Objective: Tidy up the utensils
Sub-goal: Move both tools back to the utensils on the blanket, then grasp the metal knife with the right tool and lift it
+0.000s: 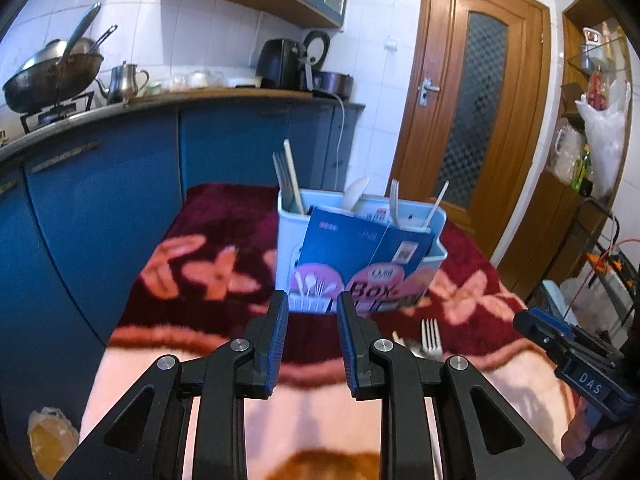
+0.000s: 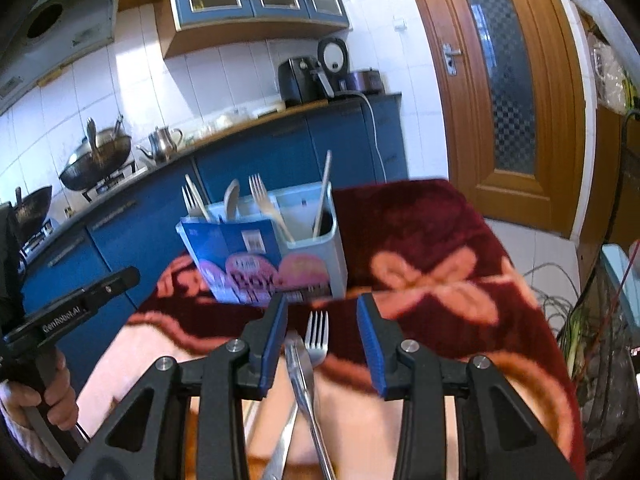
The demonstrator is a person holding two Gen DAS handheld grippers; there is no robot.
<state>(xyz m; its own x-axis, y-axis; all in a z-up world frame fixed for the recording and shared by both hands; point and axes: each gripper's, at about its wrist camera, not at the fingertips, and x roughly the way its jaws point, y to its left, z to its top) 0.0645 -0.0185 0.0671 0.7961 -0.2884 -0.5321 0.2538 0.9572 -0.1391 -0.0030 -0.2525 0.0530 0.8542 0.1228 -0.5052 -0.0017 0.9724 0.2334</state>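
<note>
A pale blue utensil holder (image 1: pixel 434 252) (image 2: pixel 334 256) stands on the red flowered blanket, with a blue and pink card sleeve (image 1: pixel 360 256) leaning on its front. Beige forks, a spoon and chopsticks stick up from it. A metal fork (image 2: pixel 317 332) (image 1: pixel 431 338) lies on the blanket in front of the holder, crossed by a second metal utensil (image 2: pixel 299 364). My right gripper (image 2: pixel 322 308) (image 1: pixel 524 320) hangs open over them, the fork lying in the gap, pads clear of it. My left gripper (image 1: pixel 312 308) (image 2: pixel 132 276) is open and empty, left of the fork.
Blue kitchen cabinets (image 1: pixel 120 200) run along the left and back, with a wok (image 1: pixel 52 76), a kettle (image 1: pixel 124 80) and an air fryer (image 1: pixel 280 64) on the counter. A wooden door (image 1: pixel 472 100) is at the right. A hand (image 2: pixel 40 392) holds the left gripper's handle.
</note>
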